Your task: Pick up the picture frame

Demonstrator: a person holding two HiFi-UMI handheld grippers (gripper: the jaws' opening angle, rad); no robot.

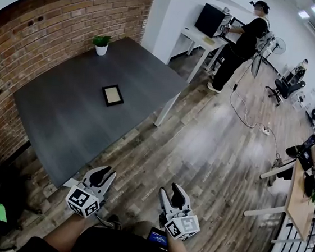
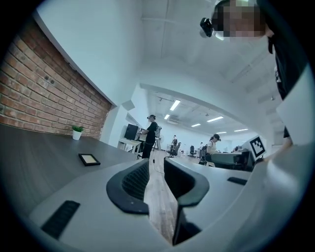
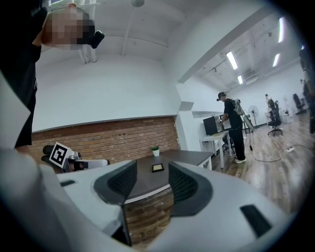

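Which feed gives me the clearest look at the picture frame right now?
The head view: it looks down on the picture frame, showing its whole outline lying flat on the dark table. The left gripper view catches the frame at a shallow angle; the right gripper view shows the frame tiny and distant.

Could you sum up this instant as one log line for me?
stage: before pickup | picture frame: flat on table, untouched | left gripper: open, empty, over floor | right gripper: open, empty, over floor
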